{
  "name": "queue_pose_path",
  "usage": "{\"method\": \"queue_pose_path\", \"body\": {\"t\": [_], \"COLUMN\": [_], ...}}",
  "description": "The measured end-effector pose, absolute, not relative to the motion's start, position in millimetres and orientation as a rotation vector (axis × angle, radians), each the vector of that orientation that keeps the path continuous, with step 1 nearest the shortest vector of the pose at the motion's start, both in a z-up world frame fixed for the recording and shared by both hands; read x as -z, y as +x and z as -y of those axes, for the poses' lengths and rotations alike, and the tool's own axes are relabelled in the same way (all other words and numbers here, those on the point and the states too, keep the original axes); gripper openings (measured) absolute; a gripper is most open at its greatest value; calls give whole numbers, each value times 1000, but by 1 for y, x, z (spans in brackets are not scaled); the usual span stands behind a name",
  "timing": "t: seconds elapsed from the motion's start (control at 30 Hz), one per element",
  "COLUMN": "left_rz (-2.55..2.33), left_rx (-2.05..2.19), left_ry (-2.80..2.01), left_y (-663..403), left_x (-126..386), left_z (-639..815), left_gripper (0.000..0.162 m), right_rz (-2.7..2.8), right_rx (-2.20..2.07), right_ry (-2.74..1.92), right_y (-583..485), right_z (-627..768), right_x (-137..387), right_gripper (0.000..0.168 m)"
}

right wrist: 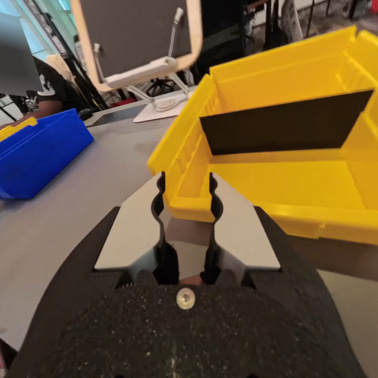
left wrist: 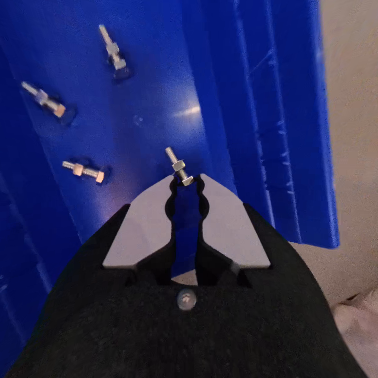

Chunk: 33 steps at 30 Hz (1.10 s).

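— Between the fingertips of the left tool point(left wrist: 185, 177), what do you see?

— A small silver bolt point(left wrist: 179, 168) with a nut threaded on its shank. The tool is clamped on the bolt's square head, and the shank points up and away from the tips, over the floor of a blue bin point(left wrist: 143, 102).

— Anything else in that bin?

— Three more bolts with nuts lie loose on its floor: one point(left wrist: 83, 172) to the left of the tool, one point(left wrist: 44, 100) farther left and up, one point(left wrist: 113, 51) near the top. All three are blurred.

— And the right tool point(right wrist: 186, 176)?

— Its jaws stand apart with nothing between them. It hovers over the grey worktop point(right wrist: 81, 204), just before the near corner of a yellow bin point(right wrist: 286, 214). A black divider point(right wrist: 282, 131) stands across that bin; the visible compartment holds nothing. A blue bin point(right wrist: 41, 153) sits well off to the left. No writing is legible.
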State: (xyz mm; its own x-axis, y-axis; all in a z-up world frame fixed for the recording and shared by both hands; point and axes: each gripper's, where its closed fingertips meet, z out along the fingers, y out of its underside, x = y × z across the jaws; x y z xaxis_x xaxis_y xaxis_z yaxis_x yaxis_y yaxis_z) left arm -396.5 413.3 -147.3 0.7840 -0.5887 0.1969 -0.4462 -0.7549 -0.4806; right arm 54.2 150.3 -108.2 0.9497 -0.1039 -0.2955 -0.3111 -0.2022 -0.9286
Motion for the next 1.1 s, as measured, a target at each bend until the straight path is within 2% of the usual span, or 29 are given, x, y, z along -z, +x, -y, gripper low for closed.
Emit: {"method": "queue_pose_path", "body": {"t": [0.03,0.17,0.3,0.4,0.43,0.57,0.7,0.9,0.97,1.1], "left_rz": [-803,-844,-1014,-1191,-1251,-1417,-1489,-1519,-1522,-1431], "left_rx": [492,490,710,748,759,706,595,550,549,596], "left_ry": [-2476,-2239,-1767,-1493,-1431,-1250,-1167,-1126,-1133,-1233], "left_y": [-394,-389,-338,-293,-280,-244,-231,-227,-226,-224], "left_x": [135,96,33,8,6,15,30,39,44,54], "left_z": [-414,-410,-360,-304,-286,-235,-218,-207,-207,-219], "left_gripper": [18,18,18,17,17,17,17,17,17,19], "right_rz": [-271,-163,39,192,256,501,509,465,419,361], "right_rx": [-194,-264,-379,-192,-236,-723,-1028,-1173,-1253,-1202], "right_ry": [-1754,-1716,-1680,-1667,-1646,-1663,-1680,-1694,-1633,-1617], "right_y": [47,11,-49,-75,-95,-181,-210,-227,-228,-222], "right_z": [-151,-158,-171,-186,-190,-201,-211,-221,-221,-231], "right_x": [102,85,60,37,27,14,11,22,19,30], "right_gripper": [42,42,38,33,29,31,31,28,10,9]}}
